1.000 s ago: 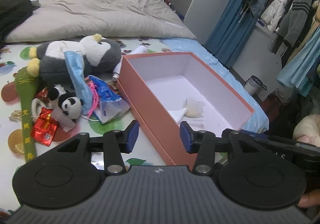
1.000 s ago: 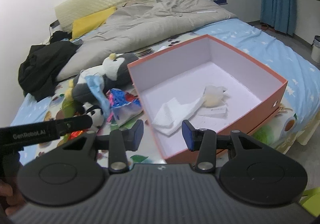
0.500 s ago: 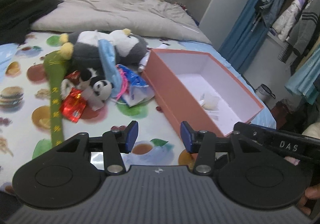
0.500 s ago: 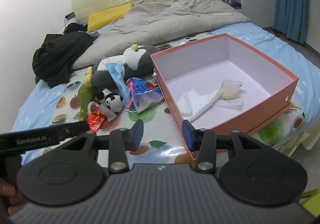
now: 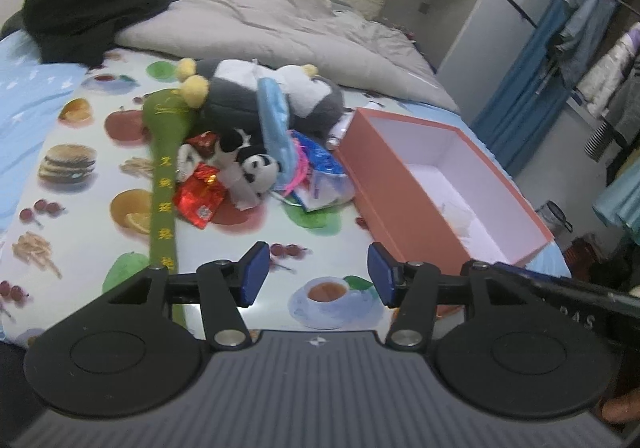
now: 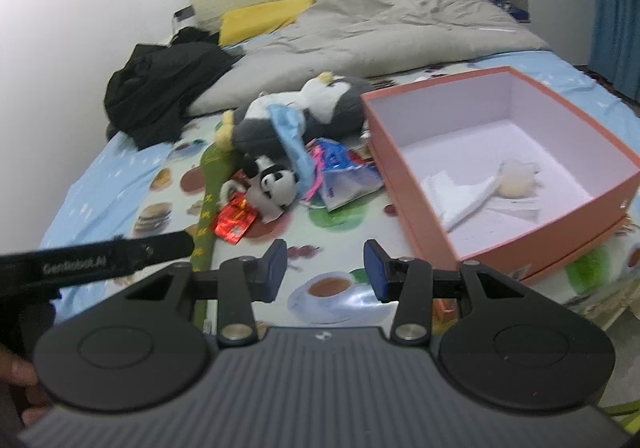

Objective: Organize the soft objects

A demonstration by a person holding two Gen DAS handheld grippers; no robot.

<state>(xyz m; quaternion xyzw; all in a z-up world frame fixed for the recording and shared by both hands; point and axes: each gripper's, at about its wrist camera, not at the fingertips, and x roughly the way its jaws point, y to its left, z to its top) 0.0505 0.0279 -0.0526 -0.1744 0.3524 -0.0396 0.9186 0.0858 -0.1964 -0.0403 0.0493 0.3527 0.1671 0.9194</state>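
Your left gripper (image 5: 318,274) has its jaws spread apart with nothing between them, held above the fruit-and-food printed sheet (image 5: 80,184). Your right gripper (image 6: 325,270) is likewise released and empty, over the same sheet (image 6: 160,208).

The soft objects lie in a pile left of the open salmon-pink cardboard box (image 5: 394,192). The grey-and-white plush penguin with yellow feet (image 5: 244,96) lies at the back, with a light blue face mask (image 5: 274,132) draped over it. The small black-and-white plush panda (image 5: 254,174) lies in front, touching a crinkled red foil packet (image 5: 200,198). A long green fabric strip with yellow characters (image 5: 164,184) runs along the pile's left side.

Inside the box (image 6: 600,204), a white tissue (image 6: 456,196) and a pale cream lump (image 6: 516,178) lie on the floor.
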